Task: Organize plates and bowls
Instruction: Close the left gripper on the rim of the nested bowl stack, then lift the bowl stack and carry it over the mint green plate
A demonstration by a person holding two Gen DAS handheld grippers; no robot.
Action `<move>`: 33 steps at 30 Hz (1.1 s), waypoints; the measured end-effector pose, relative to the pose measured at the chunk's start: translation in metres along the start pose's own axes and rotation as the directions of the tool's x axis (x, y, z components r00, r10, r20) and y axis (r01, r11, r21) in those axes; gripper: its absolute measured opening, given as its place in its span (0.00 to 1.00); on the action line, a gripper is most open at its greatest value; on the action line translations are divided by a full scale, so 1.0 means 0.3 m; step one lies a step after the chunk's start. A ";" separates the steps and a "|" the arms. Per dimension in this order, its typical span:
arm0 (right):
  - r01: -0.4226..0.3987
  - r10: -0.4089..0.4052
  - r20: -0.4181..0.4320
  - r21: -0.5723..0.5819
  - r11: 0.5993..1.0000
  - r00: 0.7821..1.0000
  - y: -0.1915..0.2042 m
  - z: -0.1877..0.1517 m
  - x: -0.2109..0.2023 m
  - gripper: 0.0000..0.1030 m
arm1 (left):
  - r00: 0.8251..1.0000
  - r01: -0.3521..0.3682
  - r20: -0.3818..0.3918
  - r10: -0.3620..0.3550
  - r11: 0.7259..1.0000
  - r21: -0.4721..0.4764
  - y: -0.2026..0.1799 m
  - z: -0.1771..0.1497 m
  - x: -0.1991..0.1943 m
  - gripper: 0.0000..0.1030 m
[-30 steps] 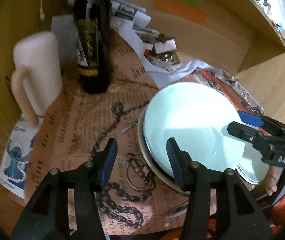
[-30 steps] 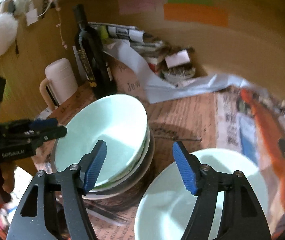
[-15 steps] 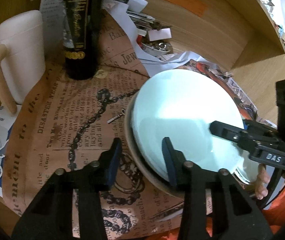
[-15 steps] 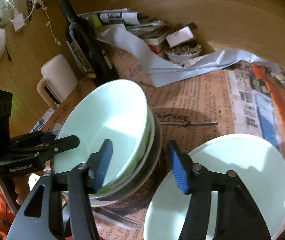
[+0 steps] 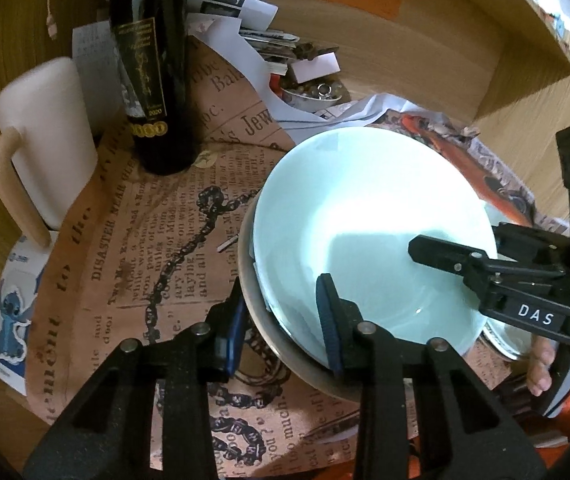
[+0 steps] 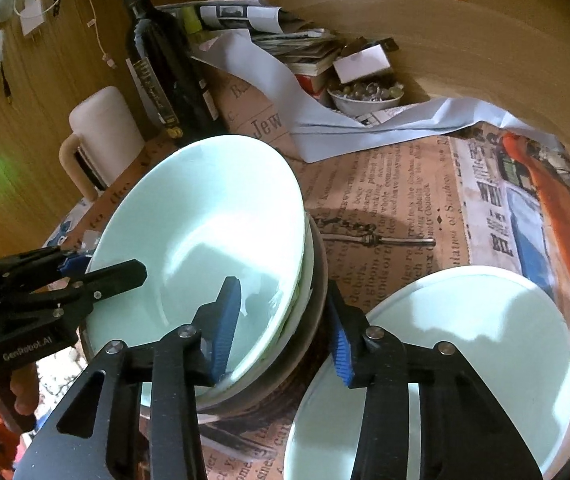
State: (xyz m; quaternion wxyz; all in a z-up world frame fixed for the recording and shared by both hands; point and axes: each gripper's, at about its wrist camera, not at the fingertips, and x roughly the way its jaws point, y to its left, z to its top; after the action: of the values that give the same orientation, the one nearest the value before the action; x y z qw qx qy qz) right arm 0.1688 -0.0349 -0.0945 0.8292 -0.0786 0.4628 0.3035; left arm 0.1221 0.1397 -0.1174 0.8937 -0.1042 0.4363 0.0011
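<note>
A pale green bowl (image 5: 365,220) (image 6: 205,220) sits tilted on top of a stack, inside a grey-brown outer bowl (image 5: 305,372) (image 6: 319,280). My left gripper (image 5: 281,324) straddles the near rim of the stack, one pad inside the green bowl and one against the outer wall, pressing. My right gripper (image 6: 283,332) straddles the opposite rim the same way; its jaws are closing with the rims between them, and the pads touch the walls. A pale green plate (image 6: 485,340) lies flat to the right of the stack.
A dark wine bottle (image 5: 153,80) and a cream mug (image 5: 49,140) stand behind and left of the stack. A small bowl of trinkets (image 6: 365,96) and loose papers (image 6: 325,120) lie by the wooden back wall. Printed newspaper (image 5: 145,240) covers the table.
Both grippers have narrowed their jaws from wide apart to close around the stack's rims. Each has slid in so that one finger now sits inside the green bowl.
</note>
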 end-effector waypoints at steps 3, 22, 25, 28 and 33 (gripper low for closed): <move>-0.007 0.006 0.002 0.024 1.000 1.000 -0.010 0.001 -0.001 0.34 | 1.000 0.007 -0.004 -0.007 1.000 -0.007 -0.002 0.001 0.000 0.32; 0.007 -0.010 0.081 0.028 1.000 0.997 -0.010 0.020 -0.074 0.29 | 0.998 0.019 0.055 -0.018 1.000 -0.022 -0.015 0.034 -0.045 0.32; 0.005 -0.008 0.090 0.033 0.999 0.996 -0.015 0.020 -0.091 0.29 | 0.997 0.010 0.081 -0.009 1.000 -0.008 -0.031 0.043 -0.064 0.32; 0.008 -0.012 0.106 0.036 0.999 0.994 -0.019 0.018 -0.114 0.29 | 0.994 0.023 0.104 -0.023 1.000 -0.002 -0.040 0.054 -0.085 0.32; 0.013 -0.019 0.135 0.045 0.999 0.991 -0.030 0.018 -0.156 0.29 | 0.991 0.030 0.131 -0.032 0.999 0.014 -0.068 0.061 -0.107 0.32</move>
State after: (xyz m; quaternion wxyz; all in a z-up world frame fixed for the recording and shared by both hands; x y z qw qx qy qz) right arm 0.1597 -0.0601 -0.0547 0.8626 -0.0435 0.4113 0.2913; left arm 0.1186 0.1262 -0.0777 0.9210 -0.1052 0.3751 -0.0087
